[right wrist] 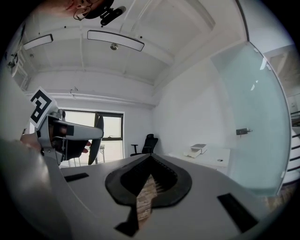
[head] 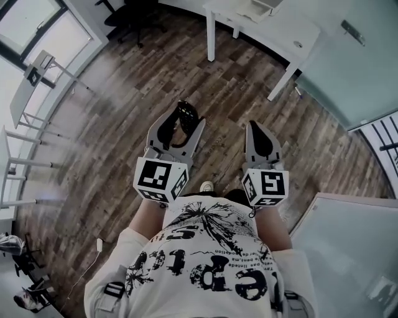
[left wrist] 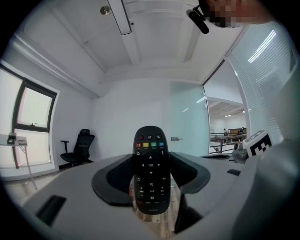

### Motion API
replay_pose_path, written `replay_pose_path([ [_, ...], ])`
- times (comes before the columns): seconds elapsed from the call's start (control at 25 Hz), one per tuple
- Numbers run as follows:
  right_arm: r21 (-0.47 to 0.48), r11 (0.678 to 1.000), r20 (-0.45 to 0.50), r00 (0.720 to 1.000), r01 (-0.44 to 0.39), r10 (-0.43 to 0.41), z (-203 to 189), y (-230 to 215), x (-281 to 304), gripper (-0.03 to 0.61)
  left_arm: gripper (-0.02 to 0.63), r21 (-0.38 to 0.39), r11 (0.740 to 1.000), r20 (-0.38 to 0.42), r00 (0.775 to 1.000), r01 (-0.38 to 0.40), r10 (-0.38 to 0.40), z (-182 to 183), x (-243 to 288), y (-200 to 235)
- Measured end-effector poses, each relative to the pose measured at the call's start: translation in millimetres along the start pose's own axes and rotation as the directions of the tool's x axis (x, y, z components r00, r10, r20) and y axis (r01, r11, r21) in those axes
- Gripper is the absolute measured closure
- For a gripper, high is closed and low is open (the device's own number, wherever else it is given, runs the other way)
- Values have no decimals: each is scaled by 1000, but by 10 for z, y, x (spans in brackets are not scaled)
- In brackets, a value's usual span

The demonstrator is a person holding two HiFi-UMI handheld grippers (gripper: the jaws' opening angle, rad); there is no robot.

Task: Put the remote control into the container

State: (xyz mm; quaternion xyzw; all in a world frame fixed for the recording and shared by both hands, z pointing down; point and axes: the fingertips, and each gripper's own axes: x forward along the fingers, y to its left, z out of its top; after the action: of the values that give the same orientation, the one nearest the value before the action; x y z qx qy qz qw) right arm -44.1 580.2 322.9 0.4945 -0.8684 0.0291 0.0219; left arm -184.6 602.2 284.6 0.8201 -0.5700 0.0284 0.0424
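Observation:
The black remote control (left wrist: 151, 171) stands upright between the jaws of my left gripper (left wrist: 151, 177), buttons facing the camera, and the gripper is shut on it. In the head view the left gripper (head: 178, 129) is held in front of the person's chest over the wooden floor, with the remote (head: 186, 115) sticking out past its tips. My right gripper (head: 260, 131) is beside it, shut with nothing between its jaws (right wrist: 150, 159). From the right gripper view, the left gripper (right wrist: 58, 131) and the remote (right wrist: 97, 139) appear edge-on. No container is clearly in view.
A white table (head: 273, 28) stands ahead with a white tray-like thing (head: 260, 7) on it, also seen as the tray-like thing (right wrist: 197, 150). A black office chair (head: 130, 18) is far left. A white surface (head: 351, 248) lies at the right, a stand (head: 34, 77) at the left.

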Motion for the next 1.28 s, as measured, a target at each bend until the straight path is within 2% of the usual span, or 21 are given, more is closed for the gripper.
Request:
replay_pose_path([
  [0.24,-7,1000,-35,999,-15,15,-22,28,557,580,367,-56,998,-23,999,-30,29,-116,220,520],
  [0.48,-3,996,-79,993,-88,87,-183,72,1236,580,367,-86,994,-45,997,-62,59,-231,591,891],
  [0.64,21,993,-81,989,-119,120,-176,-45,1842,580,367,-71,994,-62,995,-86,82,-191,973,1205],
  [0.8,27,991,-75,989,-127,129,-125,-198,2448,580,367,-110,991,-60,996,-73,67,-113,1494,1556],
  [1.0,30,994,-71,992,-106,108,-51,-655,3124,580,367,-98,995,-62,998,-32,26,9,2321,1757],
  [1.28,11,1000,-27,1000,8,-8,207,-1595,3920,580,367,-69,997,-33,999,33,-35,272,3396,1960],
])
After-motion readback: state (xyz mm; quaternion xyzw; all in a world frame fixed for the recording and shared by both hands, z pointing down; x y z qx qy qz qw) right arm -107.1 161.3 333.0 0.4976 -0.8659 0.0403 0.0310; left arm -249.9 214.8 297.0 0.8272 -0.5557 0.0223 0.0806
